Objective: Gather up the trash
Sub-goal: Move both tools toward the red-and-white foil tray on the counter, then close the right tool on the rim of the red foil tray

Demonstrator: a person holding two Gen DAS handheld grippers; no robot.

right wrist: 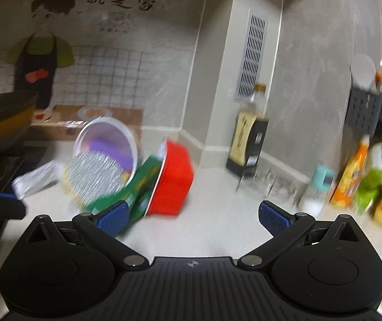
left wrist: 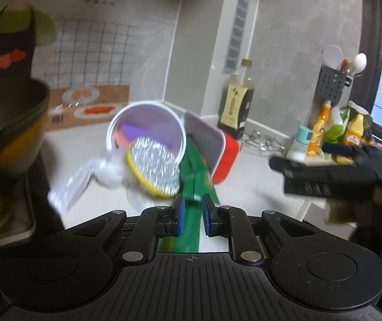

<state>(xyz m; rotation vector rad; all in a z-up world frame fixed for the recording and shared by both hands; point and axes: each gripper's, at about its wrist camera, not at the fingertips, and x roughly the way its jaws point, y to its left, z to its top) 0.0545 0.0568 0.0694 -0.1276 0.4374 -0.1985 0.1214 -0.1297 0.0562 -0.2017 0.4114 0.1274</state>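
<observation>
My left gripper (left wrist: 193,208) is shut on a green wrapper (left wrist: 195,171) that trails forward onto the counter. Ahead lie a tipped white and purple cup (left wrist: 148,131), its yellow foil lid (left wrist: 153,169), crumpled clear plastic (left wrist: 89,174) and a red tray on its side (left wrist: 225,157). My right gripper (right wrist: 193,214) is open and empty, low over the counter. In its view the cup (right wrist: 110,144), foil lid (right wrist: 94,179), green wrapper (right wrist: 140,187) and red tray (right wrist: 173,179) lie ahead to the left. The right gripper also shows in the left wrist view (left wrist: 324,171), at the right.
A dark wok (left wrist: 9,123) sits on the stove at the left. A tall oil bottle (left wrist: 237,101) stands in the back corner. A wire trivet (left wrist: 264,143), snack bags and orange bottles (left wrist: 338,131) and a black utensil rack (left wrist: 332,83) crowd the right.
</observation>
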